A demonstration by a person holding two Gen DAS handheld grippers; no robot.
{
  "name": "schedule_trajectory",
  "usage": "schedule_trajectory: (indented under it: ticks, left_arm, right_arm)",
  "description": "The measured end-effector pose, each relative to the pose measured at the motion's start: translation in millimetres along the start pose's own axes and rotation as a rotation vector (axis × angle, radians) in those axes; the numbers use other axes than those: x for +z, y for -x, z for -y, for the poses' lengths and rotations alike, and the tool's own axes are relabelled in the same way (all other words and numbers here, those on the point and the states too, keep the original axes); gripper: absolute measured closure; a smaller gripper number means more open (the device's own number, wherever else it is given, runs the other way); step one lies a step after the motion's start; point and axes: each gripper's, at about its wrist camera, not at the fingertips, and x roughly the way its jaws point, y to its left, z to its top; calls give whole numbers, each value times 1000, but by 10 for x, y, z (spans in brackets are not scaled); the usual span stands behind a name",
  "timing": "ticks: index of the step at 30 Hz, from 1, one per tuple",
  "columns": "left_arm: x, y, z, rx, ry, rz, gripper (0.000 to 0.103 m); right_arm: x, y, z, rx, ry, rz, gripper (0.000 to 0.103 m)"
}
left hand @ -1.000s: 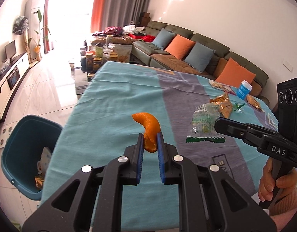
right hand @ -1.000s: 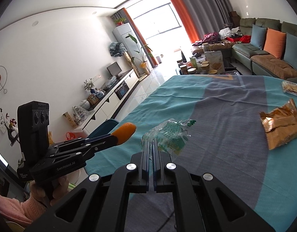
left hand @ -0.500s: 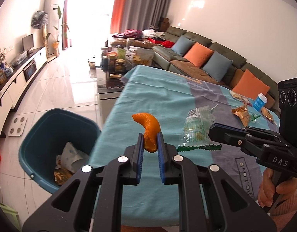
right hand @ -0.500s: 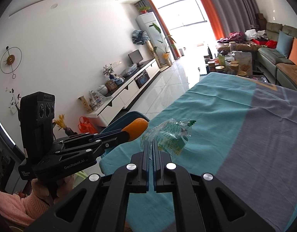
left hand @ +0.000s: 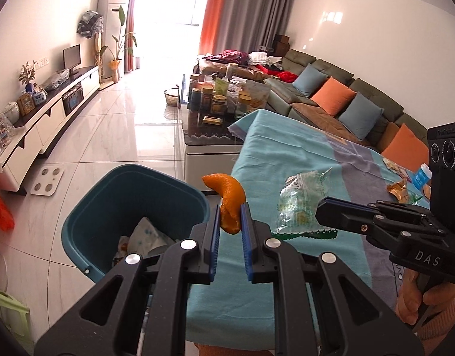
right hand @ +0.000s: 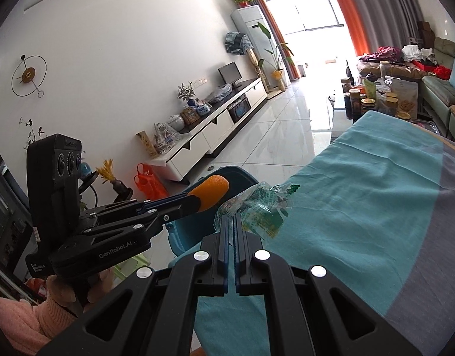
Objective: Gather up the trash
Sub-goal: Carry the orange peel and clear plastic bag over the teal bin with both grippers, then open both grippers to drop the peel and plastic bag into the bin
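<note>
You've got both pieces of trash in hand right now, so this bit is really just about the drop. Closest to you, the left gripper (left hand: 229, 222) has its blue-padded fingers narrowed onto the curved orange peel (left hand: 227, 201), pinching only the lower end, so most of the peel sticks up past the tips. Just beside it, the right gripper (right hand: 233, 222) has its fingers pressed practically flat together on the crinkly clear-and-green plastic wrapper (right hand: 257, 210), which hangs off the tips over the edge of the teal-and-grey cloth-covered worktop (left hand: 286, 160). Below and left of the peel sits the open dark teal plastic bin (left hand: 88, 222) on the floor, already with some crumpled paper in it. My take: get each set of tips well inside the rim line before letting go, not just near it. The peel is dense and should fall straight, so that one's easy. The wrapper is light and can cling to a pad or drift sideways, so I'd bring it low over the opening, point down, and open wide. Further back on the worktop there's more to fetch: a gold foil snack packet (left hand: 399, 190) and a small blue-labelled tub (left hand: 421, 176), near the far side by the sofa.
</note>
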Motion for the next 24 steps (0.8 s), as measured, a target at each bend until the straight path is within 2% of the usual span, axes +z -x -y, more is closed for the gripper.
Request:
schedule_trajectory:
  ticks: [15,24]
  left_arm:
    - [61,-74,-378,74,48,1,89]
    - [46,-254,-676,126,113,-26,89]
  right_arm:
    - [137,-463,-127,46,18,-64,101]
    - [229,-822,-174,59,35,-132,101]
